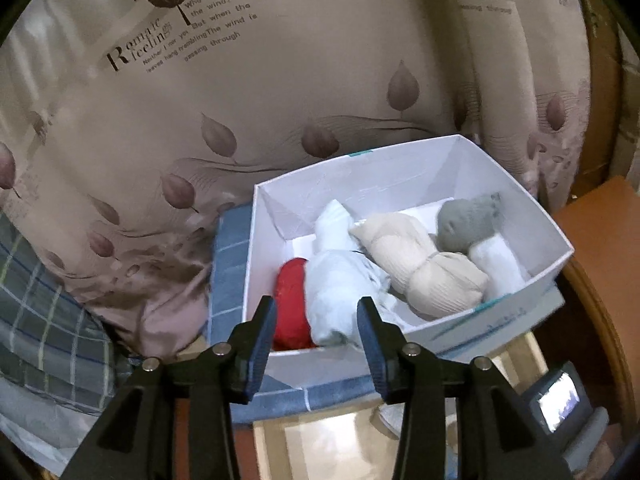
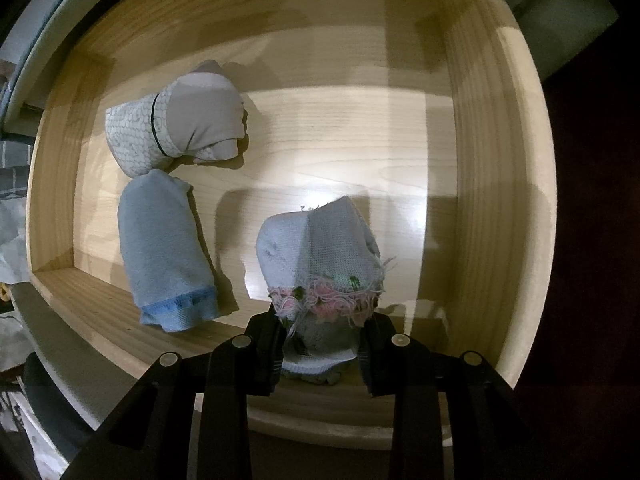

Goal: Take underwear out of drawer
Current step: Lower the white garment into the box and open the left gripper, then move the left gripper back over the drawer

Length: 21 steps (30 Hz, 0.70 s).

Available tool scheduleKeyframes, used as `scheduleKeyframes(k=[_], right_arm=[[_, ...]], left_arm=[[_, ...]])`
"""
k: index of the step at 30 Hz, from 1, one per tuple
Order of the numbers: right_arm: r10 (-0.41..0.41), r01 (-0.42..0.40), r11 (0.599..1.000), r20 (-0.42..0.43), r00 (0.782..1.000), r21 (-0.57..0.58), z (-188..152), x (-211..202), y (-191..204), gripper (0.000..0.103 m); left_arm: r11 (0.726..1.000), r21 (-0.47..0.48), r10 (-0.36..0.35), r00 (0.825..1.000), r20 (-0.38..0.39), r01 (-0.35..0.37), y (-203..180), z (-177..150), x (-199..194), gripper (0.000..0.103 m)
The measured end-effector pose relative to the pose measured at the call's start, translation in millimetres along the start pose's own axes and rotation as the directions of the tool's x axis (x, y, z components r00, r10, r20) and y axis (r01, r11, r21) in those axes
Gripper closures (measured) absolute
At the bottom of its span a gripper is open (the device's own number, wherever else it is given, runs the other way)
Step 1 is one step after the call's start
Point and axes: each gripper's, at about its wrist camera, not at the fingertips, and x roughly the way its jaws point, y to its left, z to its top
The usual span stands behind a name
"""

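Observation:
In the right wrist view my right gripper (image 2: 320, 340) is inside the open wooden drawer (image 2: 472, 160), shut on a rolled pale knit bundle with a pink frayed edge (image 2: 320, 256). Two more rolled bundles lie at the drawer's left: a pale blue one (image 2: 164, 252) and a beige patterned one (image 2: 176, 124). In the left wrist view my left gripper (image 1: 318, 320) is open just above the near edge of a white box (image 1: 400, 172), its fingers either side of a pale blue roll (image 1: 340, 284) that lies in the box. The box also holds a red roll (image 1: 290, 308), a beige roll (image 1: 424, 264), a grey roll (image 1: 464, 220) and a white roll (image 1: 496, 264).
The white box rests on a blue checked cloth (image 1: 228, 264) in front of a leaf-print curtain (image 1: 200, 100). A small lit screen (image 1: 560, 400) sits at the lower right. Wooden furniture (image 1: 600, 232) stands to the right. The drawer's walls enclose the right gripper on all sides.

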Motion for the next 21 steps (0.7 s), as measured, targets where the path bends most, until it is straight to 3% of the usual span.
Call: scheduleKeyframes(k=[12,21], right_arm=[[-0.012,0.012,1.0,-0.002,1.0,0.001,3,0,7,0.074],[-0.02,0.02,1.0,-0.001,1.0,-0.005,6,0,9,0.074]], left_arm=[[0.981,-0.136,-0.142,0.99,-0.014,0.139,31,-7,-4,0.061],[0.99,-0.111,-0.097,0.992,-0.079,0.088,35,-54,4,0.061]])
